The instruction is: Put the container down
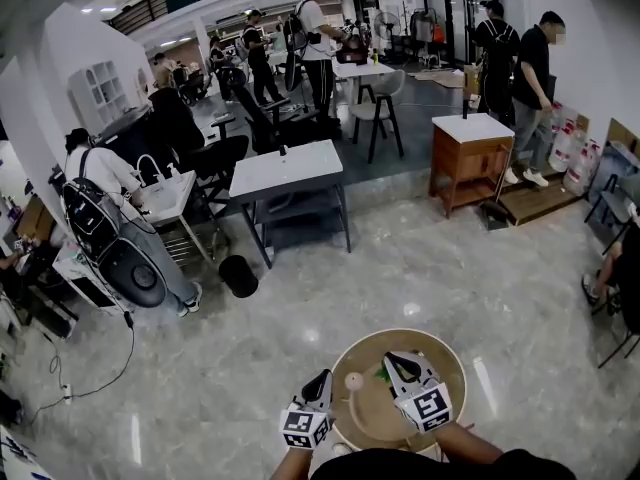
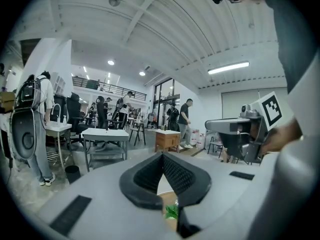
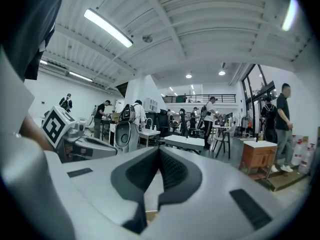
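A round tan container (image 1: 452, 366) with a raised rim lies low in the head view, over the shiny floor. Inside it are a pale pink round thing (image 1: 354, 379) and a bit of green (image 1: 383, 373). My left gripper (image 1: 320, 380) hangs at the container's left rim, and my right gripper (image 1: 403, 362) is over its middle. In the left gripper view the jaws (image 2: 162, 155) meet at their tips; tan wood and a green leaf (image 2: 172, 212) show in the gap below them. The right gripper's jaws (image 3: 159, 150) also meet, with nothing seen between the tips.
A grey table (image 1: 285, 171) and a black bin (image 1: 238, 275) stand ahead on the floor. A wooden cabinet (image 1: 470, 153) is at the right. A person with a large backpack (image 1: 100, 208) stands at the left, and several people are further back. A cable (image 1: 100, 378) runs across the floor.
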### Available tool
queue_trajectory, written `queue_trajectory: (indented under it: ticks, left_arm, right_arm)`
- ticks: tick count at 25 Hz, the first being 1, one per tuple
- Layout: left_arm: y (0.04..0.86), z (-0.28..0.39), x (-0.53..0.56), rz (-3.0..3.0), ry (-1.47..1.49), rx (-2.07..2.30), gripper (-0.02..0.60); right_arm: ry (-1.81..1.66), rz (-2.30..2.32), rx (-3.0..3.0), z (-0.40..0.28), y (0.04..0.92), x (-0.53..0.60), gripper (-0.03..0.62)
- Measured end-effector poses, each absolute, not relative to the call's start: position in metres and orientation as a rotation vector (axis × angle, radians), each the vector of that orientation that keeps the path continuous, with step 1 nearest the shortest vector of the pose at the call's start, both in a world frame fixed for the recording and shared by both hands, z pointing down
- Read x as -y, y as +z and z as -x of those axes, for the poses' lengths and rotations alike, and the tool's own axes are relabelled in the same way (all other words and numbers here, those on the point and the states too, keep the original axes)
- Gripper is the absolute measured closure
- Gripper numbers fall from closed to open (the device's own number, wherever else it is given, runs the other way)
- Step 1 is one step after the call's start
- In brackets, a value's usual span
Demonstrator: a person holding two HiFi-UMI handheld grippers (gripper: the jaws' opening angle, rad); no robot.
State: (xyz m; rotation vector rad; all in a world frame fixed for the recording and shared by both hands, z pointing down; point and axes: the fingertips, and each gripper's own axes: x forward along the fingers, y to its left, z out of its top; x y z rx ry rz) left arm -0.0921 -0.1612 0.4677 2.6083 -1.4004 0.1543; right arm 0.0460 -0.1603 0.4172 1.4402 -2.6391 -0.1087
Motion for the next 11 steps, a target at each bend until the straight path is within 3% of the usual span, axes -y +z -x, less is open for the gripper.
queue_trajectory:
  ticks: [11]
  left_arm:
    - [0.462, 0.0964, 0.1673, -2.608, 0.139, 1.422, 0.588]
  right_arm:
    - [-0.105, -1.46, 2.621, -0.0563, 0.4211, 0.1682, 0.595]
